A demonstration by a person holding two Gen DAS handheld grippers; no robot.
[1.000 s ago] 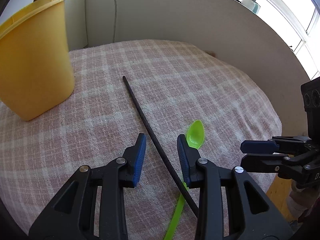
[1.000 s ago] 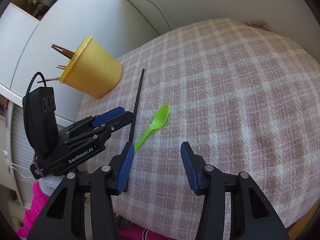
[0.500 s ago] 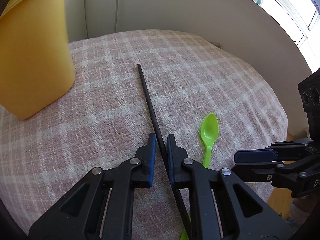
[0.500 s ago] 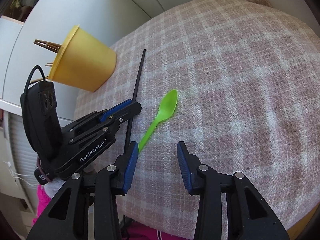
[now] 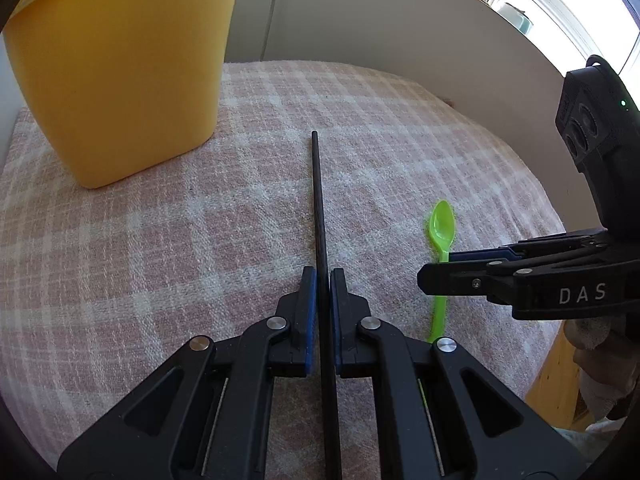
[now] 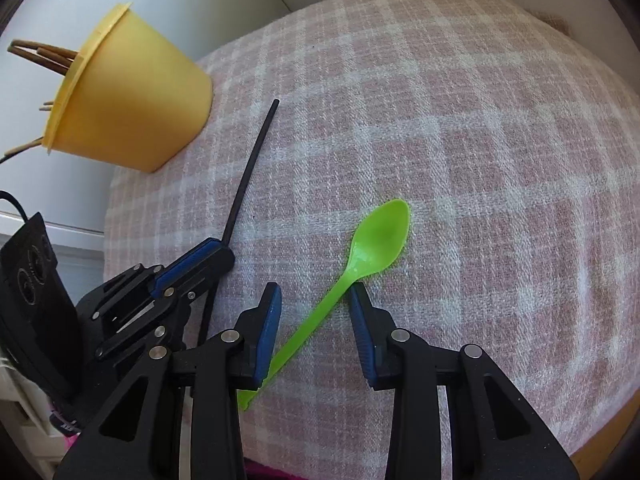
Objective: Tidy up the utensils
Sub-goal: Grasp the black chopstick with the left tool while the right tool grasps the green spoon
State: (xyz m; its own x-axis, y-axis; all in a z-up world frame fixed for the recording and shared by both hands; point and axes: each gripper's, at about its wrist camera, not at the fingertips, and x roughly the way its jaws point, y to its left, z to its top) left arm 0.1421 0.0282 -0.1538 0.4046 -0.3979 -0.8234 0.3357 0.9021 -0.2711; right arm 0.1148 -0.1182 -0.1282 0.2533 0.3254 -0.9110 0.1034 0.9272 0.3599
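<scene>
Where cloth meets wall, yellow cup of wooden sticks

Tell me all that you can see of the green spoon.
The green spoon is one piece of bright, slightly see-through plastic: an oval bowl facing up and a thin, straight handle. It lies flat on the checked cloth, to the right of the black stick. Its handle passes between the open fingers of the right gripper, which have just been closing; the right finger looks very close to it.

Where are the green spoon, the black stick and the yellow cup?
Spoon (image 6: 380, 236): right wrist view, on its bowl.
Stick (image 5: 318, 200): left wrist view, mid-shaft.
Cup (image 5: 120, 80): left wrist view, side wall.
</scene>
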